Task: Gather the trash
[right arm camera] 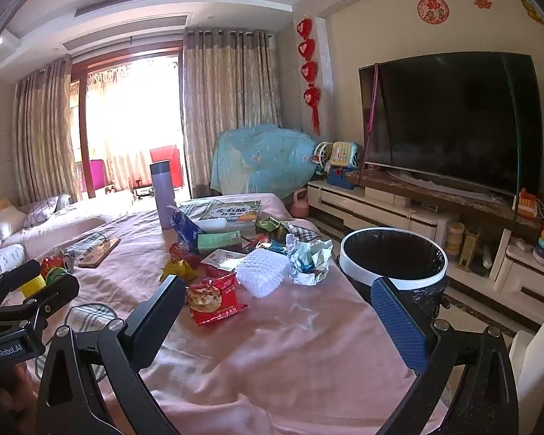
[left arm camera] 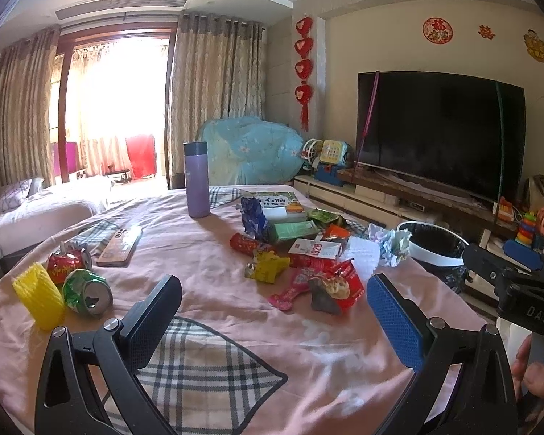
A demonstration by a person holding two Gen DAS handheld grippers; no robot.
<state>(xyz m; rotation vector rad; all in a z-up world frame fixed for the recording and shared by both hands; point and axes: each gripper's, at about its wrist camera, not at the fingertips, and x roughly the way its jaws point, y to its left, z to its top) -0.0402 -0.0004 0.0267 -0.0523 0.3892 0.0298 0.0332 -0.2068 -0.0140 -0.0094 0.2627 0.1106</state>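
Left gripper (left arm camera: pixel 272 311) jaws wide apart, empty, over the pink-covered desk (left arm camera: pixel 206 253); ahead between them the trash pile (left arm camera: pixel 301 253) of wrappers, with a red snack bag (left arm camera: pixel 339 284) nearest the blue jaw, crushed cans (left arm camera: pixel 78 275) and yellow foam net (left arm camera: pixel 40 299) outside the black jaw, purple flask (left arm camera: pixel 196 179) and phone (left arm camera: pixel 119 241) further ahead. Right gripper (right arm camera: pixel 277 311) jaws also wide apart, empty; red snack bag (right arm camera: pixel 214 299) just ahead by the black jaw, white foam net (right arm camera: pixel 263 272) and crumpled paper (right arm camera: pixel 306 259) beyond. Black-lined bin (right arm camera: pixel 393 257) sits off the desk edge, right behind the blue jaw, nothing blocking it.
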